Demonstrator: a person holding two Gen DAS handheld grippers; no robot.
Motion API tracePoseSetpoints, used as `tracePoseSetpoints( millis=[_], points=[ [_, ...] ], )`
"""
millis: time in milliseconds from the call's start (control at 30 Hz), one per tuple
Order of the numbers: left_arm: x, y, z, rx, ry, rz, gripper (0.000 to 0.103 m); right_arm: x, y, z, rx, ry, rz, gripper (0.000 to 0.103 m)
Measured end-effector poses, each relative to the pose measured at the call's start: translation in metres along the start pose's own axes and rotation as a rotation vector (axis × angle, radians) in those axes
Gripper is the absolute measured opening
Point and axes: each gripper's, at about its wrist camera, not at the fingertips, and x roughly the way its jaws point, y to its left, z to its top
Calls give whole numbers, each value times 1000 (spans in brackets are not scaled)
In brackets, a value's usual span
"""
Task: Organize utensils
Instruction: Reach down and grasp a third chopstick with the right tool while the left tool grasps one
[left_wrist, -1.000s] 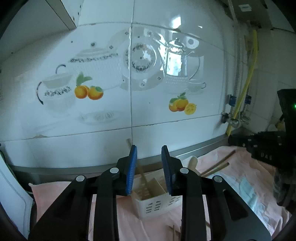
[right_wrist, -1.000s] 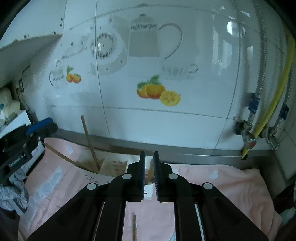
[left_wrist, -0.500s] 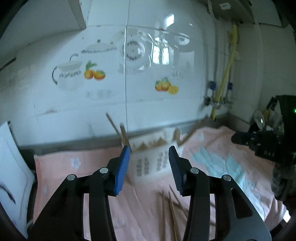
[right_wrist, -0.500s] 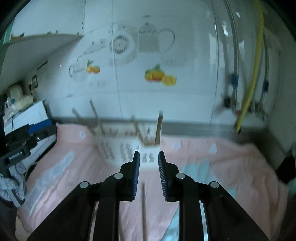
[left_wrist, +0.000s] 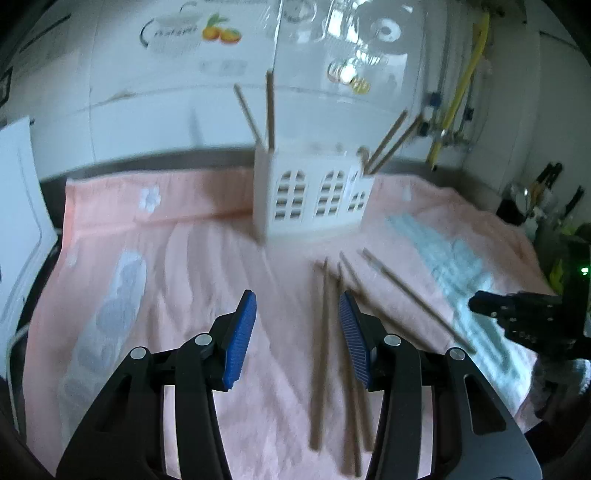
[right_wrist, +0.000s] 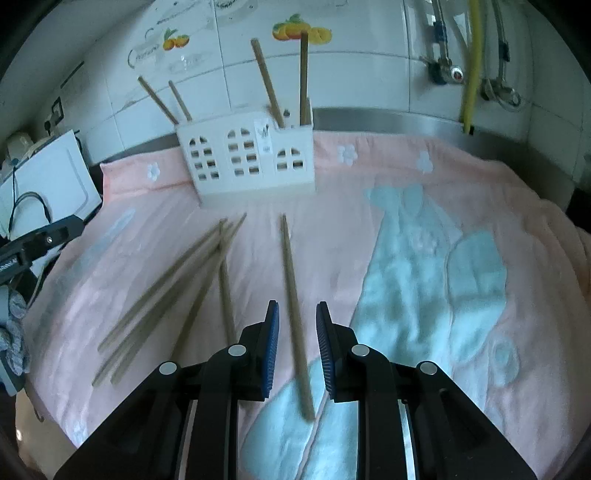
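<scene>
Item: white slotted holder (right_wrist: 251, 162), standing on the pink towel (right_wrist: 369, 177) near the back edge of the bench, against the tiled wall. Four chopsticks stand in it, two at each end.

Item: loose chopsticks, lying flat on the towel in front of the holder. A lone chopstick (right_wrist: 291, 291) runs toward the right claw (right_wrist: 297, 347); a crossed bundle (right_wrist: 177, 291) lies to its left.

Right claw: released, jaws narrowly apart, straddling the lone chopstick without pressing it.

Left claw (left_wrist: 295, 339): released, jaws opening, nothing gripped; one stick of the bundle (left_wrist: 320, 347) lies between them.

Handling note: each claw likely takes a single stick. Lower until the pads flank the shaft near mid-length, clench squarely, and lift clear of the crossed neighbours before tipping it upright into a slot.
</scene>
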Motion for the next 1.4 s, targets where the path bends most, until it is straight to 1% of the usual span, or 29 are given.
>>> tracePoseSetpoints(
  millis=[167,233,367,567,667,767,933,1000,1100,1133,1167,1200,1267,1300,1367,1400],
  points=[
    [10,7,-25,-27,61,6,47,-1,17,-15,10,9,42,21],
    [12,9,-31,-32,77,7,47,0,29,-19,6,11,70,21],
    [14,9,-40,-30,94,11,47,6,50,-21,-11,23,110,21],
    [12,8,-49,-32,111,-1,47,22,78,-23,-10,60,172,21],
    [8,3,-56,-16,120,-14,47,32,85,-25,-1,86,171,21],
    [5,-2,-61,-3,127,-29,47,39,87,-26,-2,104,146,20],
    [1,-13,-69,27,141,-55,47,42,86,-27,-1,112,126,16],
    [2,-20,-72,36,152,-81,47,41,86,-27,-1,112,113,11],
    [3,-27,-77,51,165,-101,47,40,83,-28,10,110,110,10],
    [4,-31,-79,59,167,-109,45,39,83,-28,10,108,106,10],
    [4,-34,-80,63,171,-117,40,38,82,-28,10,102,96,9],
    [5,-37,-82,66,178,-128,38,37,81,-29,9,99,89,9],
    [9,-40,-85,72,188,-138,30,34,78,-29,14,94,88,8],
    [11,-41,-87,73,194,-140,29,33,76,-29,17,91,87,8],
    [16,-41,-89,66,205,-151,20,30,74,-28,21,82,88,8],
    [18,-41,-90,66,209,-153,19,29,73,-28,22,78,87,8]
  ],
)
